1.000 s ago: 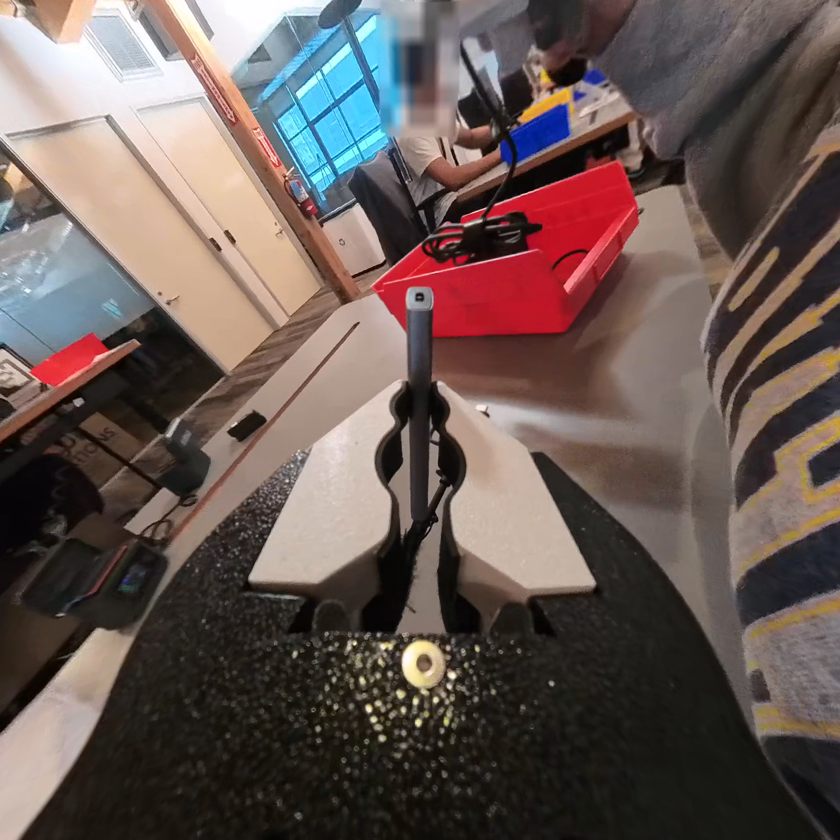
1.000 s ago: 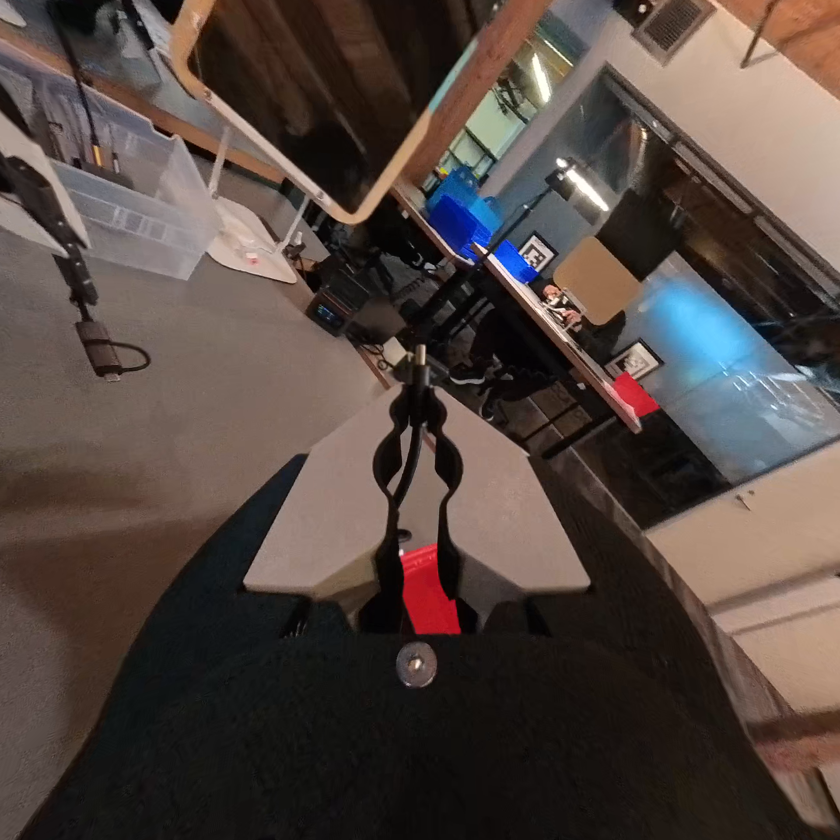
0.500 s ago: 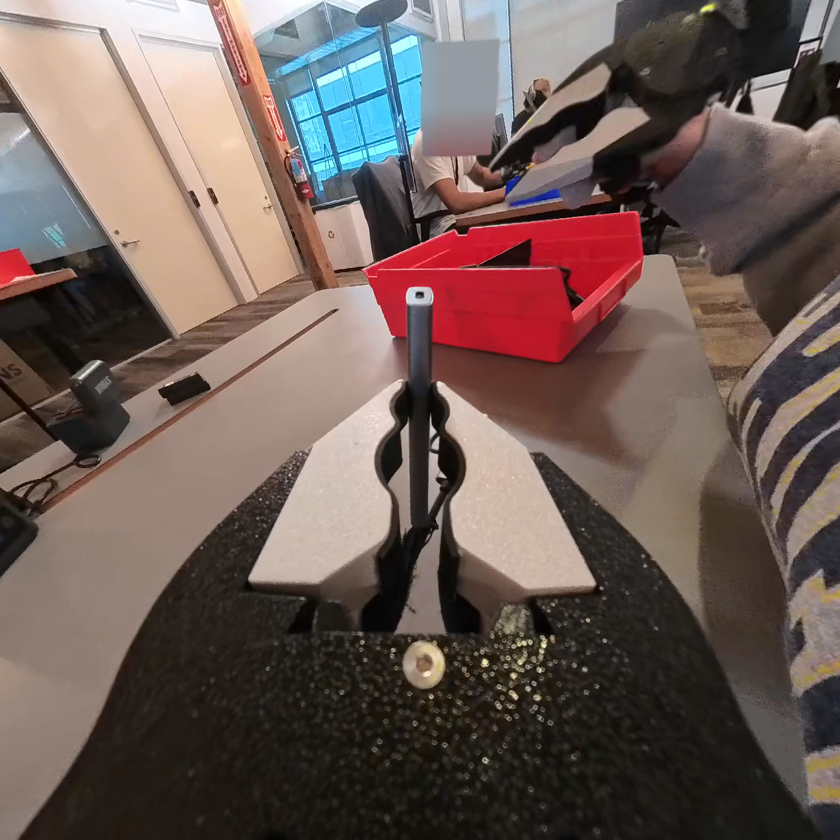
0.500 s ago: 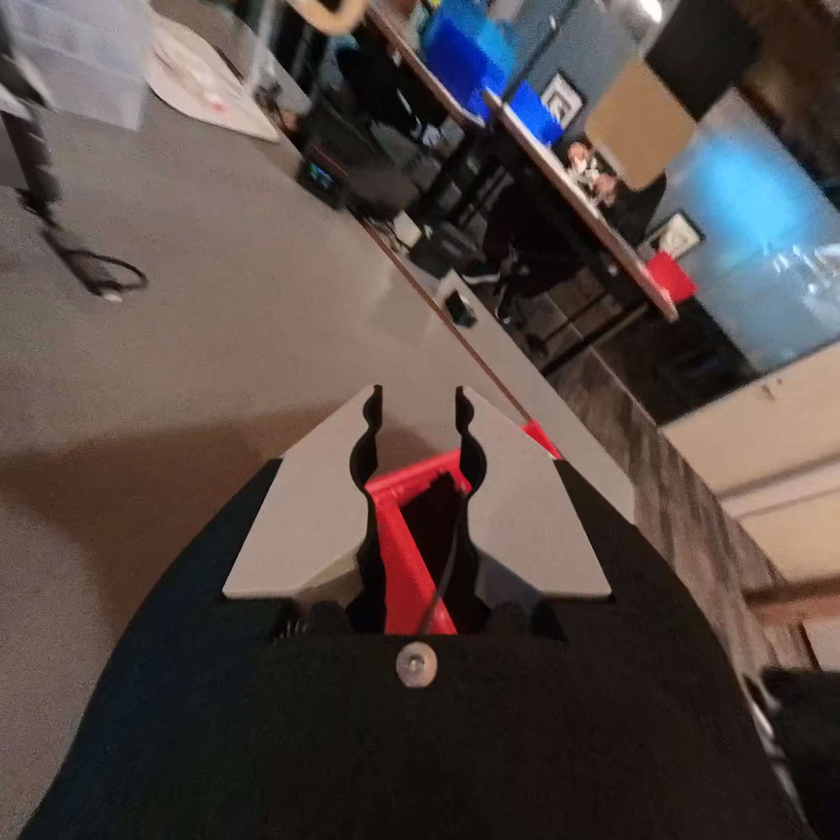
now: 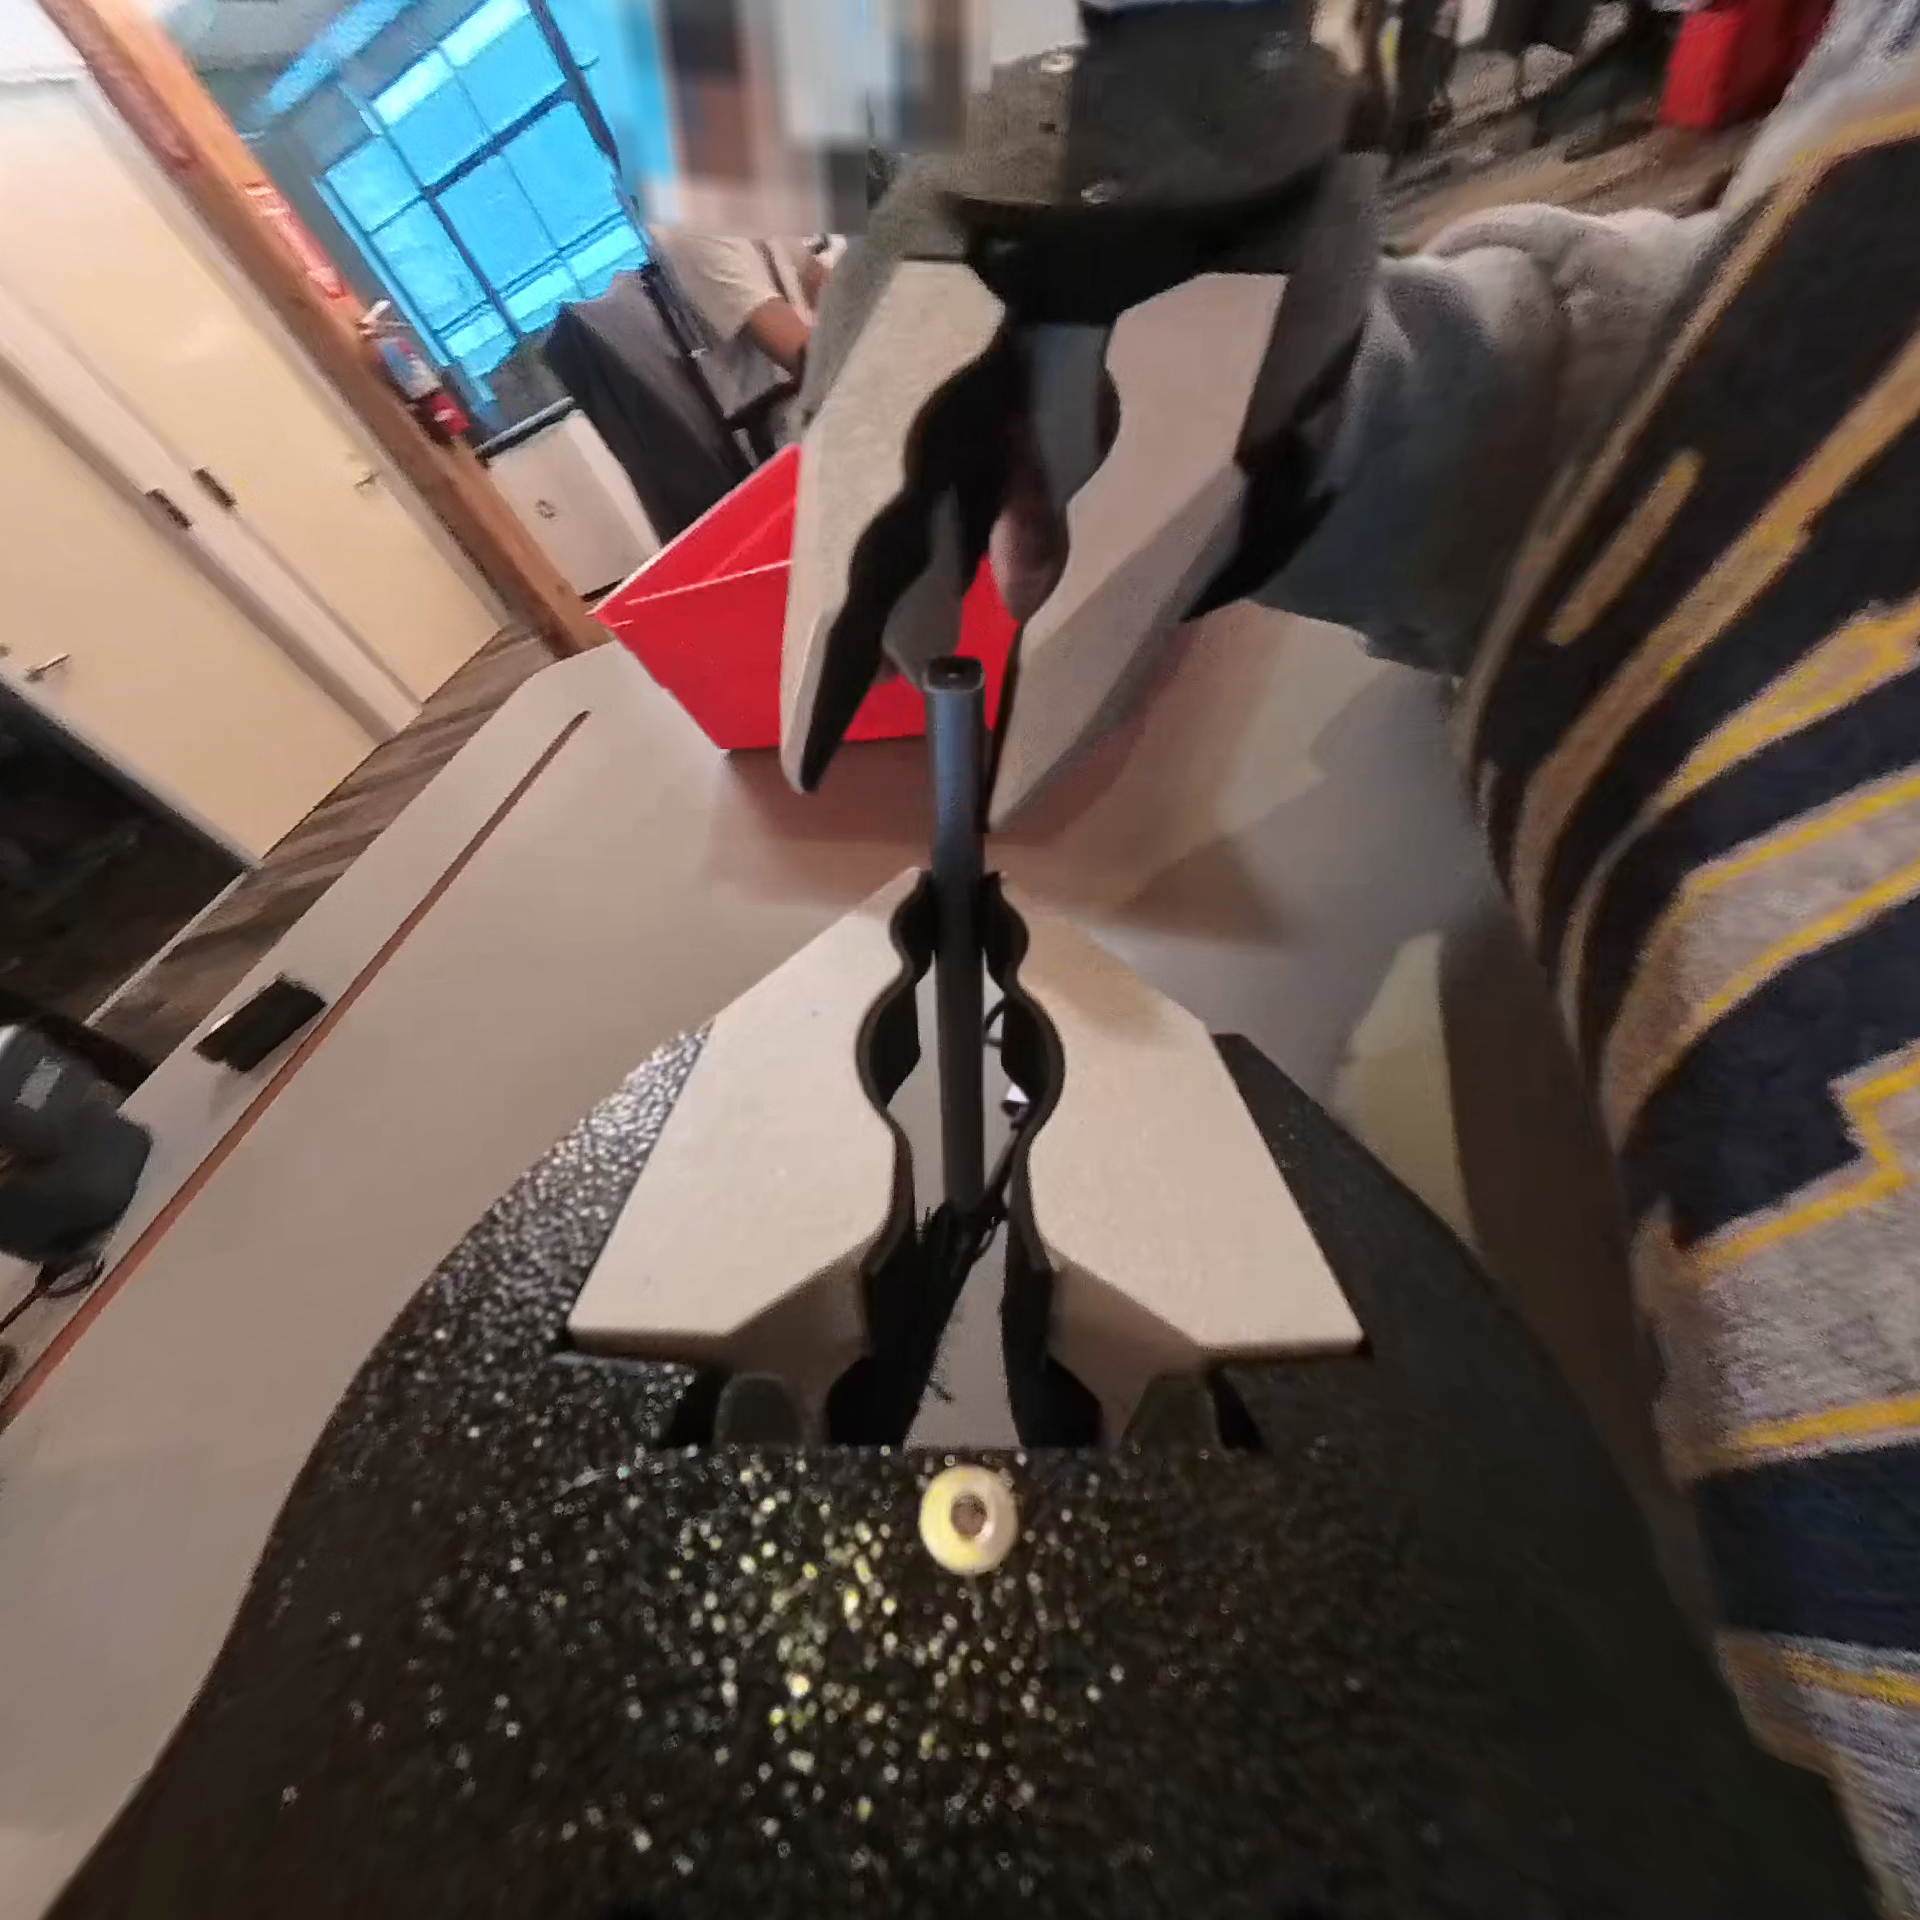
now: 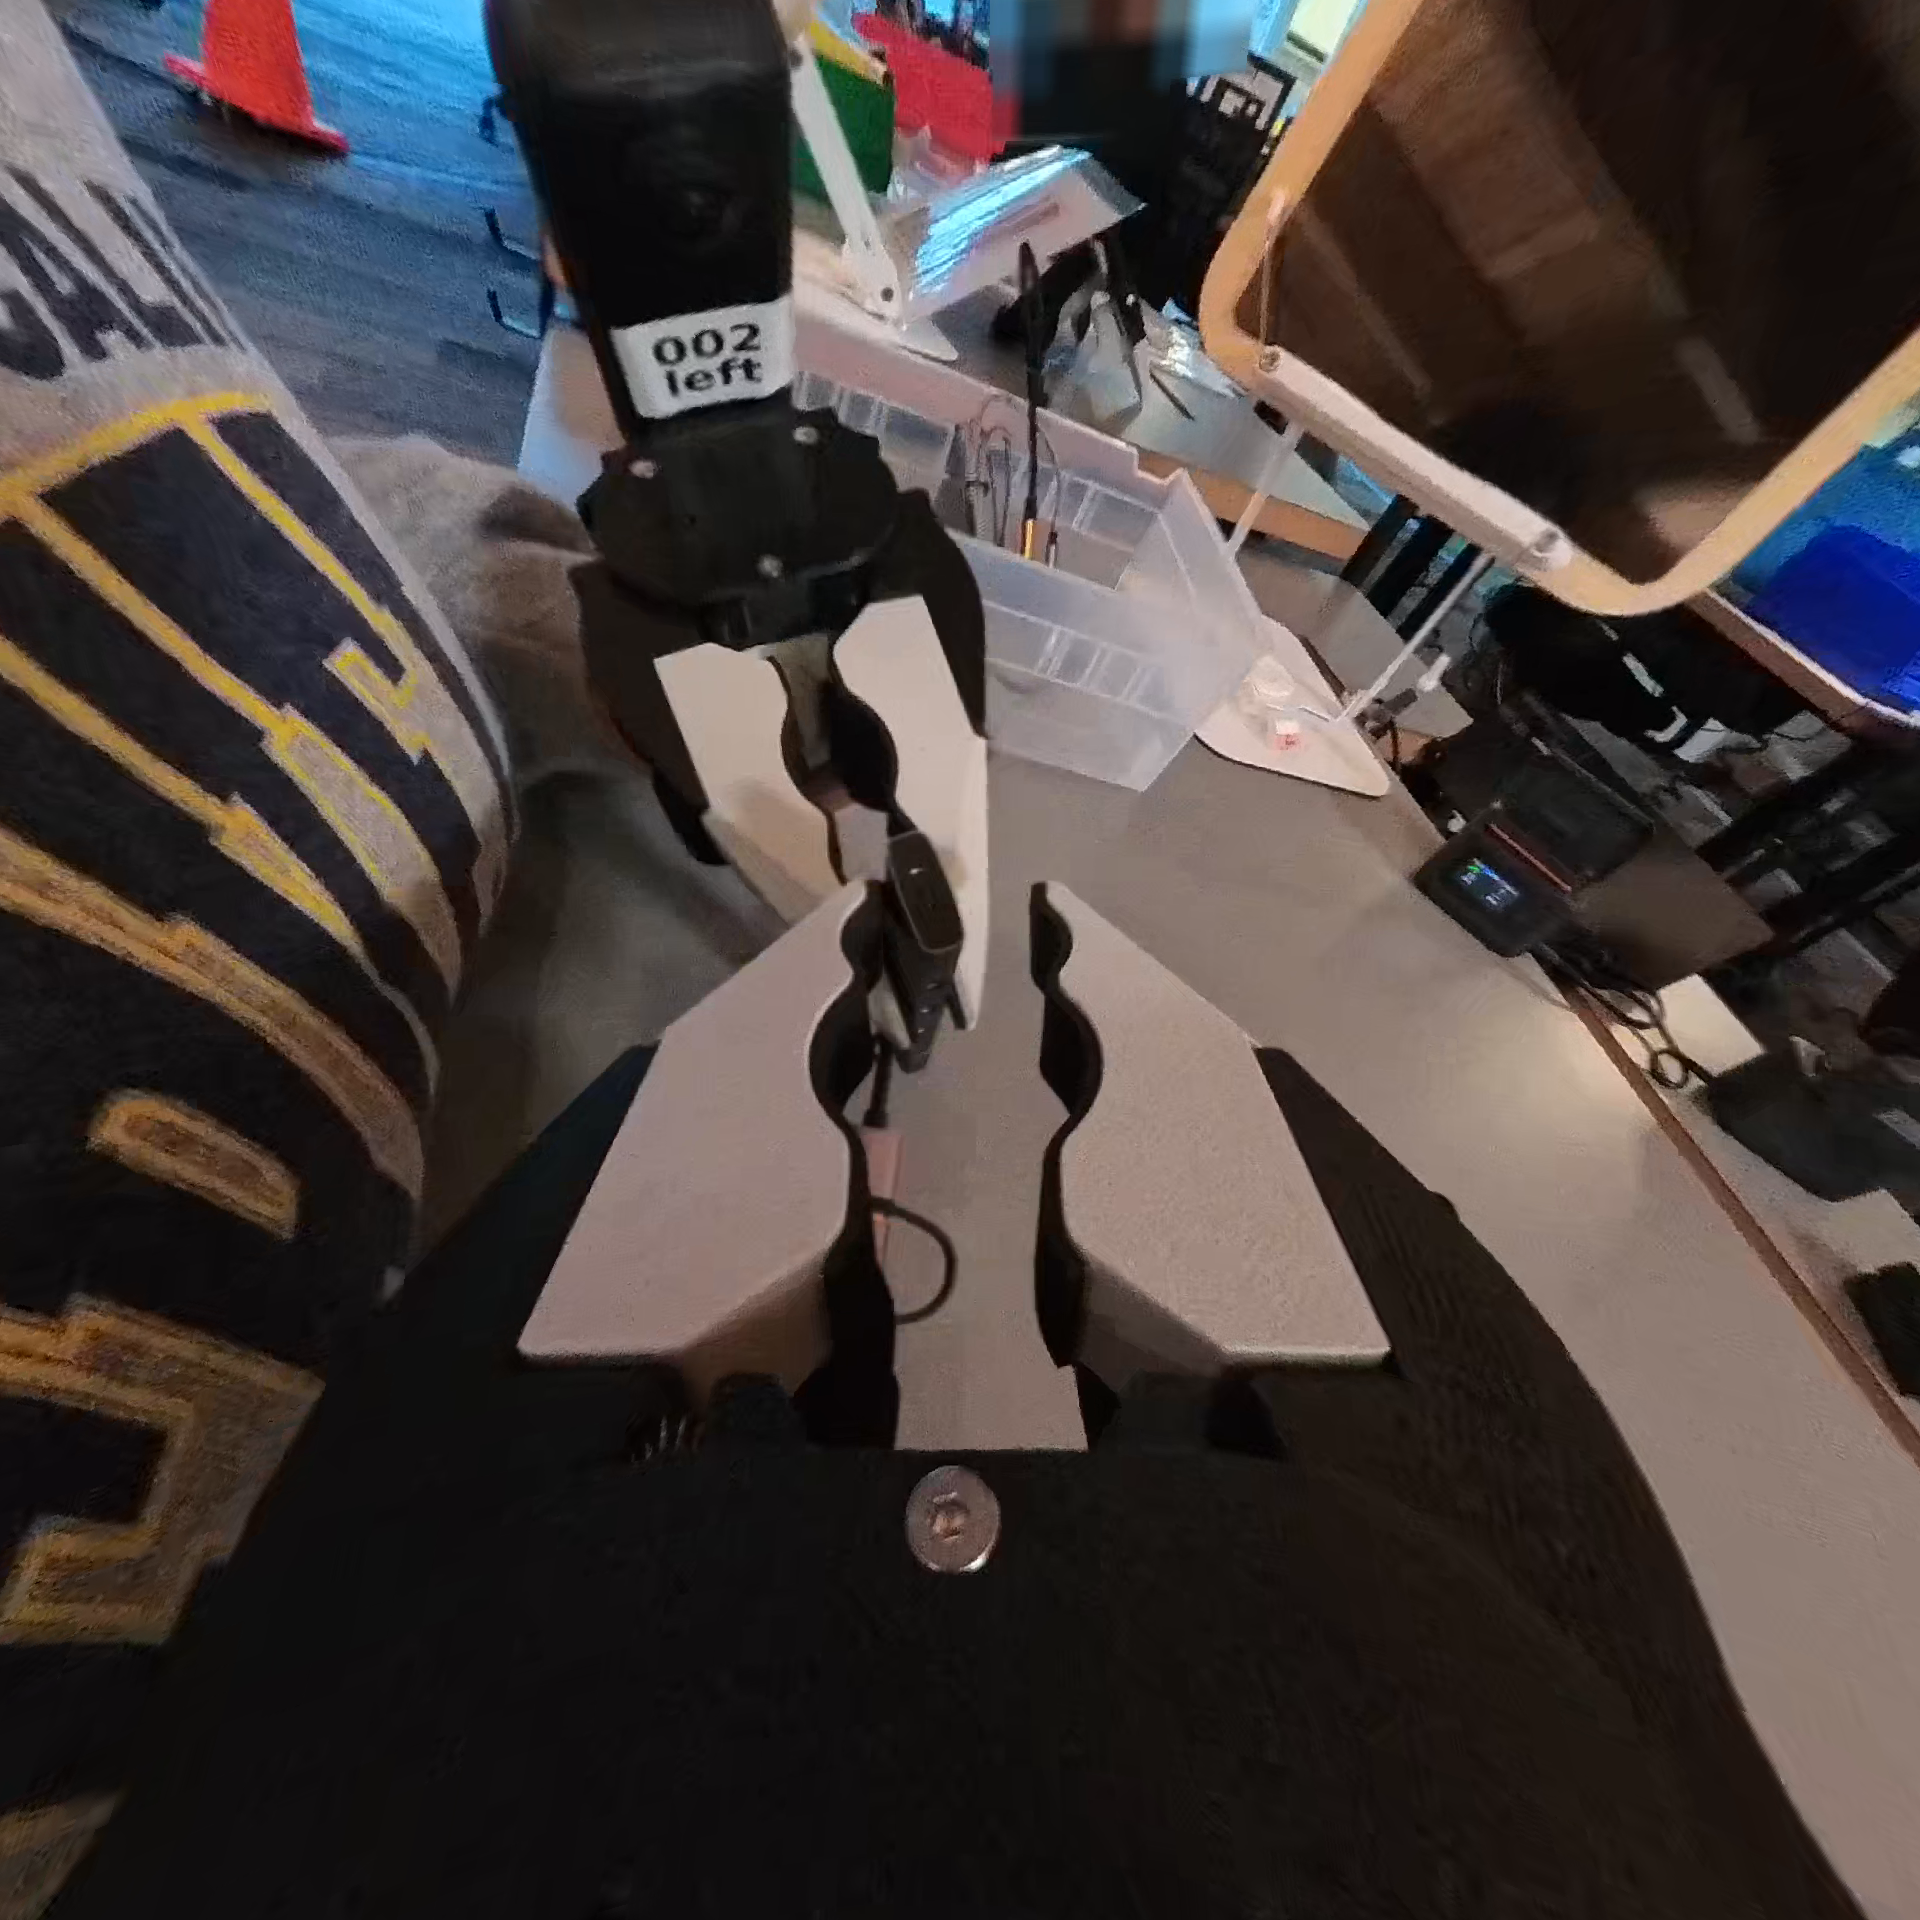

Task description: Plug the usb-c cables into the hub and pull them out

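Note:
My left gripper (image 5: 958, 894) is shut on a thin dark grey hub (image 5: 956, 935) that sticks out forward past its fingertips, above the grey table (image 5: 520, 935). In the right wrist view the left gripper (image 6: 852, 831) faces me with the hub (image 6: 920, 914) in its grip, and the hub's own short cable (image 6: 925, 1268) hangs in a loop below. My right gripper (image 6: 951, 904) is open, with nothing in its grasp. It also shows in the left wrist view (image 5: 904, 790), where its fingertips stand on either side of the hub's free end without pressing on it.
A red bin (image 5: 717, 644) stands on the table behind the grippers. A clear plastic box (image 6: 1101, 644), a white stand base (image 6: 1299, 738) and a dark device with a screen (image 6: 1496, 894) lie beyond. A person's patterned sleeve (image 5: 1714, 831) is close on the right. The grippers are tip to tip, or close to it.
My right gripper opened and let go of the thin cable over the red bin, then swung round to face the left gripper and the hub's end. The left gripper kept its hold.

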The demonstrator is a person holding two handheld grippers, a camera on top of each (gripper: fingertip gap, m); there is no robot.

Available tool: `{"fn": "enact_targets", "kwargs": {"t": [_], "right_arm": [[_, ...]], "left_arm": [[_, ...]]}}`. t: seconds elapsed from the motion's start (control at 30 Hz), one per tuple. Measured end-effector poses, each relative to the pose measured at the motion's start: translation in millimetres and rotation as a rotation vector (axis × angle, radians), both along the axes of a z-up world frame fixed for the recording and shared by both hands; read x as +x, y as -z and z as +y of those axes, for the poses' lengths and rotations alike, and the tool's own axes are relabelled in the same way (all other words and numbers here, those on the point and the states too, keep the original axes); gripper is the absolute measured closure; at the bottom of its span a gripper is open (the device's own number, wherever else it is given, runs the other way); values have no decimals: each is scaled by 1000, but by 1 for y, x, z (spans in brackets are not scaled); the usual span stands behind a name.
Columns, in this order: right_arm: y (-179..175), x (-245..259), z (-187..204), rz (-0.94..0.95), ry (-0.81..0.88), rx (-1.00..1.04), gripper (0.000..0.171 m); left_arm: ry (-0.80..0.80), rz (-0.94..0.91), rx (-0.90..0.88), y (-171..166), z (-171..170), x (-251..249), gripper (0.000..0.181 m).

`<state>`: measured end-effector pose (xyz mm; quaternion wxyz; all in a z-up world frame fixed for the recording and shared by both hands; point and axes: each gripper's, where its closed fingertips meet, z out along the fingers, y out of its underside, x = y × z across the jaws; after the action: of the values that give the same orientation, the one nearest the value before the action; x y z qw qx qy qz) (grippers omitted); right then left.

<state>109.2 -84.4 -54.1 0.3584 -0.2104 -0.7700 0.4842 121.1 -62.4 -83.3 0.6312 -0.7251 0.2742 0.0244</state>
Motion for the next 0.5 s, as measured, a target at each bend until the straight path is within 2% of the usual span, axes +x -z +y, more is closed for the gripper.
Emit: {"fn": "enact_targets", "kwargs": {"t": [0.07, 0.17, 0.2, 0.23, 0.27, 0.3, 0.43, 0.5], "right_arm": [[7, 6, -4, -36, -45, 30, 160], [9, 7, 2, -26, -21, 82, 163], [4, 7, 8, 2, 3, 94, 163], [-7, 7, 17, 44, 47, 96, 163], [-22, 6, 31, 107, 108, 96, 163], [-43, 7, 50, 191, 187, 93, 164], [-131, 35, 147, 500, 568, 90, 164], [-141, 48, 202, 458, 746, 133, 163]], "left_arm": [[3, 12, -29, 4, 1, 0, 174], [-6, -6, -29, 6, 4, -2, 170], [-43, -27, 4, 1, 7, -6, 163], [-103, -38, 42, -4, 10, -16, 142], [-163, -34, 66, -6, 12, -26, 117], [-212, -23, 74, -5, 12, -36, 108], [-263, -41, 10, 17, 9, -51, 101], [-276, -47, 3, 22, 7, -54, 101]]}}
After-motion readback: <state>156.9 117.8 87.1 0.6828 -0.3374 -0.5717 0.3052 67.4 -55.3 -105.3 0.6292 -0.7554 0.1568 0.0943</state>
